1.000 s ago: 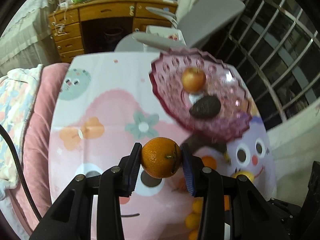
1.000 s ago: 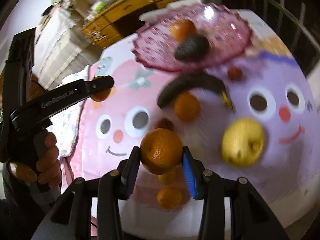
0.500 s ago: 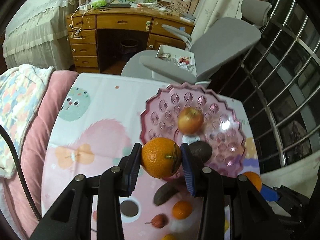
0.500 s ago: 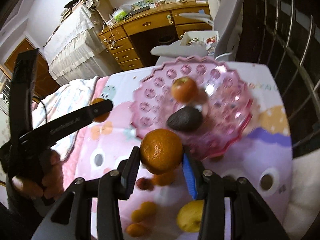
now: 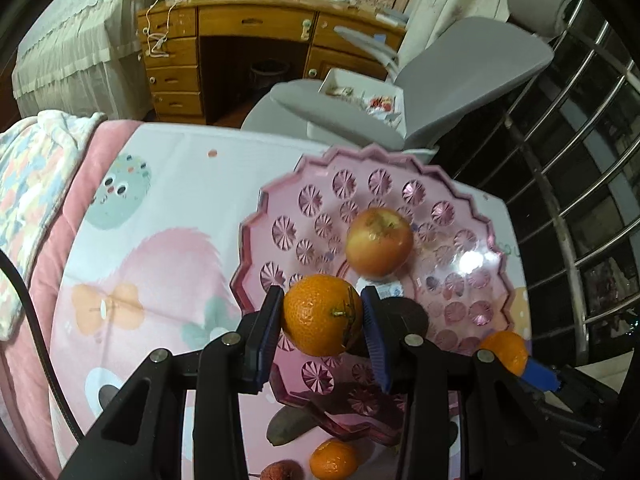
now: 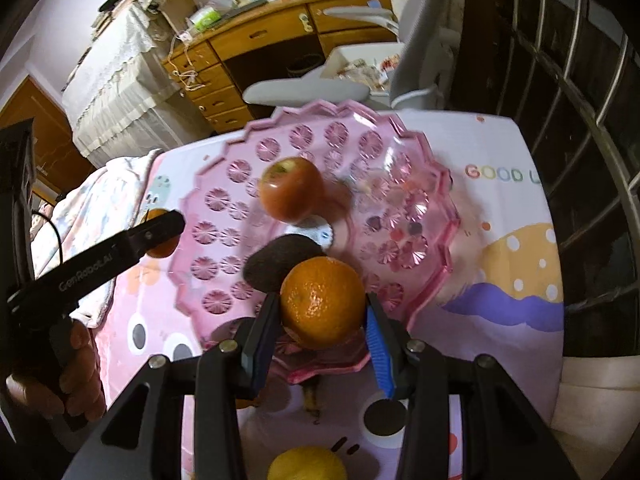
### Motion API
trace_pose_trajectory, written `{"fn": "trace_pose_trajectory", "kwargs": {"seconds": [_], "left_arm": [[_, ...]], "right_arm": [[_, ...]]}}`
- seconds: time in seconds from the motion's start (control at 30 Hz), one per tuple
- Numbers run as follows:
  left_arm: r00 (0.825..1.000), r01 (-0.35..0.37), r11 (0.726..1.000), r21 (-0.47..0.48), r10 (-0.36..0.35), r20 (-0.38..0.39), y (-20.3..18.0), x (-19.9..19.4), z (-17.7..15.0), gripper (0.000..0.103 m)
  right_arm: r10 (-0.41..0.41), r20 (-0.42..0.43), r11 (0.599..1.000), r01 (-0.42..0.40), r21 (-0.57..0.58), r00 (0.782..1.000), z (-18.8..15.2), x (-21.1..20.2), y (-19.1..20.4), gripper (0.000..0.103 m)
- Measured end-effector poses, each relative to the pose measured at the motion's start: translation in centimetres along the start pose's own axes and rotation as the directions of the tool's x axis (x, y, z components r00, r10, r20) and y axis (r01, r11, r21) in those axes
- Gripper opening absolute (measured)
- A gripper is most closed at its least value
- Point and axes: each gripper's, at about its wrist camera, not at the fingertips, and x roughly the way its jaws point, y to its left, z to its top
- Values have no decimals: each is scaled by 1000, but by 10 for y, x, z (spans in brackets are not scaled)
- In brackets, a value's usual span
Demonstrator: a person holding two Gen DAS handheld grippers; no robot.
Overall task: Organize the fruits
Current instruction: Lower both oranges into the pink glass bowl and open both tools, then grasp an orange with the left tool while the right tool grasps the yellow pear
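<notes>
My left gripper (image 5: 323, 322) is shut on an orange (image 5: 322, 320) and holds it above the near left rim of the pink fruit dish (image 5: 276, 208). My right gripper (image 6: 322, 316) is shut on another orange (image 6: 323, 308) above the dish's near rim (image 6: 440, 240). The dish holds a red apple (image 5: 378, 246) (image 6: 291, 188) and a dark avocado (image 6: 276, 262). The left gripper with its orange (image 6: 162, 246) also shows in the right wrist view, at the dish's left edge. The right gripper's orange (image 5: 505, 350) shows at the right in the left wrist view.
On the cartoon tablecloth (image 5: 160, 208) lie a small orange (image 5: 333, 460), a lychee (image 5: 280, 471), a dark banana (image 5: 292, 420) and a yellow fruit (image 6: 306, 464). A grey chair (image 5: 460, 72) and a wooden desk (image 5: 240, 32) stand behind. Metal bars (image 5: 568, 208) run along the right.
Both grippers have moved forward with their oranges, from over the loose fruit on the cloth to over the near side of the pink dish. The dish now looks nearer and larger.
</notes>
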Motion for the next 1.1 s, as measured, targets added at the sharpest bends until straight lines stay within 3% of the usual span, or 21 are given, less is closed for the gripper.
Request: {"fn": "trace_pose_trajectory", "kwargs": {"seconds": [0.07,0.2,0.37,0.8,1.1], "left_arm": [[1000,-3,1000,-11,3,-16,3,5,-3,39],[1000,7,999,-52,-8,-22,12,2,-6,60],[1000,-4,998,-68,4,2,21,-14,-9,67],[1000,1,995,-96,0,12,55,-56,-51,67],[996,-34,993,-109,25,-80,87,-67,-97,70]], "right_arm": [[2,-11,1000,-2,10,1000,0,5,-4,43],[-12,-27,999,13,49,1000,-1,11,-12,44],[-11,-1,998,12,58,1000,-1,4,-10,49],[7,21,997,-9,79,1000,-24,-17,3,56],[11,-19,992,-8,124,1000,-75,-21,2,67]]}}
